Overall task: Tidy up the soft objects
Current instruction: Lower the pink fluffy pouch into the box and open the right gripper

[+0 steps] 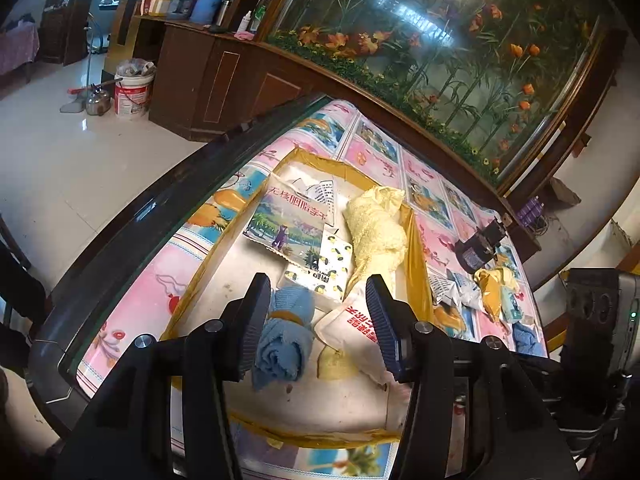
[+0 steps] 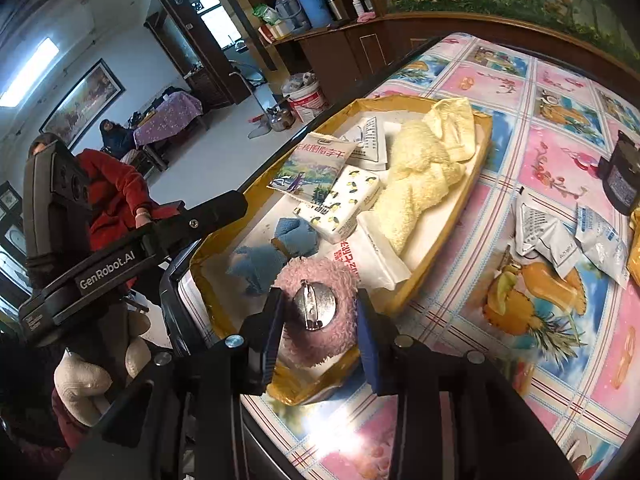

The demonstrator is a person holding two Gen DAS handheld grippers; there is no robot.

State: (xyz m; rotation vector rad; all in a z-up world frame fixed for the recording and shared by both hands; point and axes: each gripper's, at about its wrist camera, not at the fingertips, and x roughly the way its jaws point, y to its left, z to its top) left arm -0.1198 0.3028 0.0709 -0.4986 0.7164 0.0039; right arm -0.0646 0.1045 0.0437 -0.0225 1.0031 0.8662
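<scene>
floral tablecloth (image 2: 560,92) under yellow-rimmed tray (image 2: 448,236). tray already holds yellow towel (image 2: 420,176), blue cloth (image 1: 286,332), tissue pack (image 2: 344,204). right gripper (image 2: 320,320) clamps pink fuzzy brooch (image 2: 316,312) above tray's near corner. left gripper (image 1: 318,320) spread, empty, over tray. foil sachets (image 2: 560,236) outside tray remain.

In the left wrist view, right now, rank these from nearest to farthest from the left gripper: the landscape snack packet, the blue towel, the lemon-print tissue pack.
1. Blue towel: beside the left finger of the left gripper, in the tray.
2. Lemon-print tissue pack: just beyond the fingertips, mid-tray.
3. Landscape snack packet: farther back, toward the tray's far left.
</scene>
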